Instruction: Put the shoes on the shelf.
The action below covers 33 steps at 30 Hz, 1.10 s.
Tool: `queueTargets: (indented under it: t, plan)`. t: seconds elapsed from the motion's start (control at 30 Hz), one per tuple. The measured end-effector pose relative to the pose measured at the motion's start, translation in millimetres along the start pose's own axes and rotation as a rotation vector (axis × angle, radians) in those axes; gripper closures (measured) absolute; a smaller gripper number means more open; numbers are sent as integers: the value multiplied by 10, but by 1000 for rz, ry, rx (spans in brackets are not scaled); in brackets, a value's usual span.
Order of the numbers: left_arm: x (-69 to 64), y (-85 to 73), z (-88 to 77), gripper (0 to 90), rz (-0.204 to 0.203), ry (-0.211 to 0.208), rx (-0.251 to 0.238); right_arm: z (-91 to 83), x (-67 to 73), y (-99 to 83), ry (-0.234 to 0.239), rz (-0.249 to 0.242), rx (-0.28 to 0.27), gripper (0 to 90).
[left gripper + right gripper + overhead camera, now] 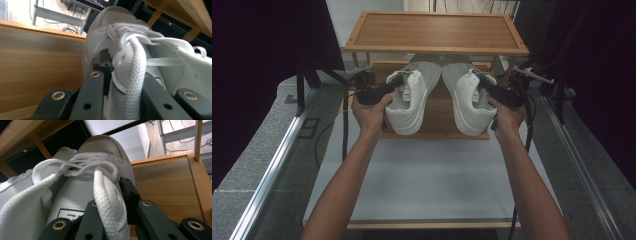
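Two white lace-up sneakers hang side by side over the lower shelf (438, 120) of a wooden rack, toes pointing under its top shelf (437, 31). The left sneaker (408, 102) is turned on its side with its opening facing left. My left gripper (403, 81) is shut on its tongue (127, 82), one jaw inside the shoe. The right sneaker (472, 102) mirrors it, opening to the right. My right gripper (478, 80) is shut on that shoe's tongue (110, 205). The two soles face each other, a narrow gap between them.
The rack stands at the far end of a white table (432, 175). Its corner posts (509, 70) rise beside the shoes, and the top shelf overhangs the toes. Metal rails (272, 170) run along both sides of the table. Cables trail from both grippers.
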State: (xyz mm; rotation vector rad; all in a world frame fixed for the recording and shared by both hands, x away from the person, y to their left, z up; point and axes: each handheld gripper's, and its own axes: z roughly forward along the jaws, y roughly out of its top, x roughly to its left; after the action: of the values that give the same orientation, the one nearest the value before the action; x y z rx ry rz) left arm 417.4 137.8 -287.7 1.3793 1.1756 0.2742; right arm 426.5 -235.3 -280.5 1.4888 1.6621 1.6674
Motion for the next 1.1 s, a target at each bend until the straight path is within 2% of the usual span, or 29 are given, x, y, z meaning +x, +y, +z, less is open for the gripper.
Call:
queueTargets:
  t: [0.1, 0.3, 0.33, 0.43, 0.47, 0.5, 0.53, 0.67, 0.77, 0.8, 0.87, 0.9, 0.93, 0.97, 1.0, 1.03, 1.07, 1.1]
  plan:
    - [3, 2, 67, 831, -14, 19, -8, 73, 9, 12, -16, 17, -3, 818]
    - [-20, 19, 158, 830, -9, 50, -14, 172, 10, 40, -43, 23, -10, 817]
    - [-13, 16, 198, 829, -26, 51, -8, 202, 0, 36, -51, 34, -5, 816]
    - [-12, 11, 245, 824, -40, 68, -11, 235, -11, 25, -59, 49, -9, 811]
    - [-32, 2, 295, 823, -53, 83, -16, 272, -11, 12, -66, 66, -16, 800]
    - [-32, 2, 295, 820, -53, 83, -16, 272, -11, 12, -66, 66, -16, 800]
    - [-41, -3, 336, 816, -43, 101, -11, 316, -6, 6, -78, 92, -19, 787]
    - [-53, -12, 394, 803, -41, 120, -4, 368, 5, 0, -94, 102, -12, 778]
    - [-35, -36, 447, 785, -60, 127, 1, 434, 12, -37, -94, 109, -15, 748]
    - [-18, -58, 476, 767, -100, 103, -11, 455, 49, -36, -95, 100, -23, 716]
    - [-14, -58, 484, 745, -110, 91, -13, 465, 69, -35, -94, 103, -24, 689]
    - [-14, -45, 513, 673, -140, 61, -1, 501, 112, -44, -81, 104, -26, 593]
    - [-14, -45, 513, 648, -140, 61, -1, 501, 112, -44, -81, 104, -26, 593]
    - [-19, -34, 534, 633, -143, 46, 16, 537, 164, -38, -89, 103, -15, 506]
    - [-28, -27, 540, 633, -131, 49, 24, 537, 164, -38, -89, 103, -15, 506]
    - [-42, -13, 541, 584, -118, 15, 24, 533, 175, -25, -82, 109, -38, 428]
    - [-50, 1, 525, 530, -137, -18, 1, 511, 166, -5, -59, 139, -60, 403]
    - [-50, 1, 525, 520, -137, -18, 1, 481, 157, 17, -40, 148, -73, 391]
